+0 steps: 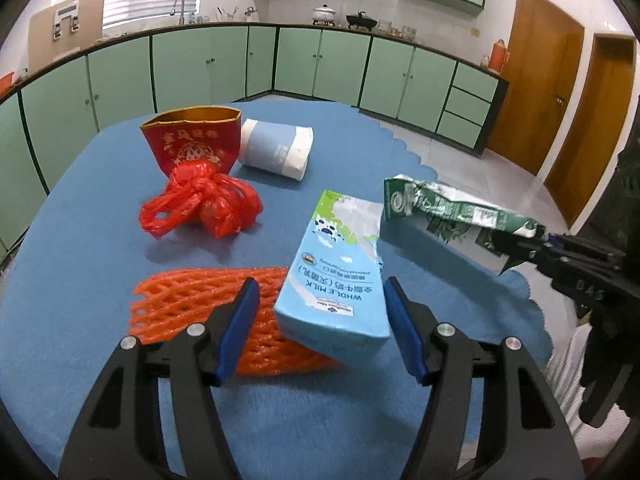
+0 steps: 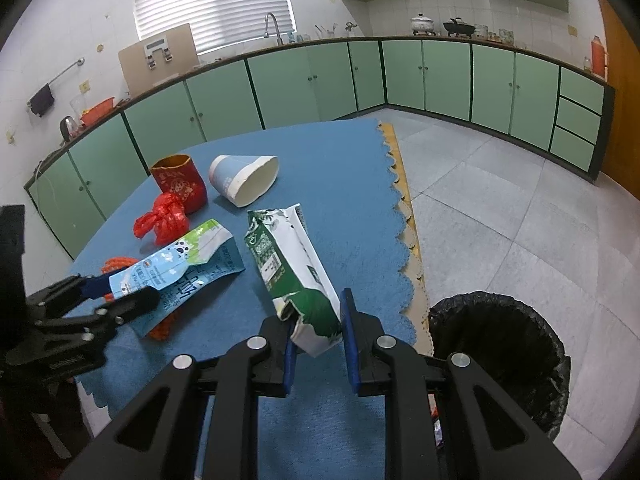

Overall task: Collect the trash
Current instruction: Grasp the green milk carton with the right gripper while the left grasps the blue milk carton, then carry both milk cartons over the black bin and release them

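Observation:
My left gripper (image 1: 320,316) stands open around a light blue whole-milk carton (image 1: 340,268), which lies between its fingers on the blue table (image 1: 80,280); in the right wrist view the left gripper (image 2: 120,292) sits at the carton's (image 2: 176,268) end. My right gripper (image 2: 316,336) is shut on a crushed green and white carton (image 2: 292,268) and holds it above the table; it also shows in the left wrist view (image 1: 460,208). An orange foam net (image 1: 208,300), a knotted red plastic bag (image 1: 204,204), a red paper cup (image 1: 196,144) and a tipped blue-white paper cup (image 1: 276,148) lie on the table.
A black-lined trash bin (image 2: 500,360) stands on the tiled floor right of the table's scalloped edge (image 2: 404,208). Green kitchen cabinets (image 2: 360,80) run along the back walls. Wooden doors (image 1: 536,88) are at the far right.

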A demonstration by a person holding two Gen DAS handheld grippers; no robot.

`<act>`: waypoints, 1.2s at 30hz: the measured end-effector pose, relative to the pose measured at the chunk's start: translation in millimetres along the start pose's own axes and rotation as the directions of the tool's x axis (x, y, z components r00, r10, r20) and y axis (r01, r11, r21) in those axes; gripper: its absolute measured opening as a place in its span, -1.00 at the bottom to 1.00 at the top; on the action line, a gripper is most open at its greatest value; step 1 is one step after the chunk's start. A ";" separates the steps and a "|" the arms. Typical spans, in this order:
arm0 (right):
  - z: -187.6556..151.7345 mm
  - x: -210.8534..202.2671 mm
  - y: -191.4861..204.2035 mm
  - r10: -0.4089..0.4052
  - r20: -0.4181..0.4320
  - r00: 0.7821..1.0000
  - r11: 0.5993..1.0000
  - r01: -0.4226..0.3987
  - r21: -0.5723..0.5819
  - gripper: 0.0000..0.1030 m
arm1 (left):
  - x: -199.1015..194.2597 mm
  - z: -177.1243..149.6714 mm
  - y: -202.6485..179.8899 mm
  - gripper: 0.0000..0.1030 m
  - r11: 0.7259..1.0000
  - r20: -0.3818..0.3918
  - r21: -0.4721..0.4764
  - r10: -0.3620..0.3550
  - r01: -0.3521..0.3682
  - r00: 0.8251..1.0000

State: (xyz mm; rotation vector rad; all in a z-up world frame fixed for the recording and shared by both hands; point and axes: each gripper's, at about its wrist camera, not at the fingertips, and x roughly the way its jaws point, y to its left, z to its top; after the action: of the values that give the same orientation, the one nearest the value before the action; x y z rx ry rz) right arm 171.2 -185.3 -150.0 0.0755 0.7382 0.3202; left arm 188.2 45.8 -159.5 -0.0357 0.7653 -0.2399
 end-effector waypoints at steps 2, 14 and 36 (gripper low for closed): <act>0.2 1.1 0.3 -0.001 -0.002 1.000 1.000 0.001 -0.001 -0.62 | 3.1 -0.3 -0.1 0.21 1.000 -0.001 -0.002 0.002 -0.002 1.000; 3.0 17.3 -0.2 0.011 -0.012 1.000 1.000 -0.010 0.022 -0.58 | 18.1 0.8 -3.8 0.05 1.000 -0.011 0.015 0.008 -0.008 1.000; 32.3 -32.1 13.5 0.027 0.131 0.991 0.999 -0.024 -0.022 -0.63 | -27.9 41.2 -8.5 -0.11 1.000 0.133 -0.017 0.015 -0.013 0.991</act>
State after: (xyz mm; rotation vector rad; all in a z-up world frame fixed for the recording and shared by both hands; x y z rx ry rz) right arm 167.1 -181.1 -102.9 0.0854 0.6038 0.3437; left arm 195.5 41.6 -109.7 -0.0611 0.6340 -0.2161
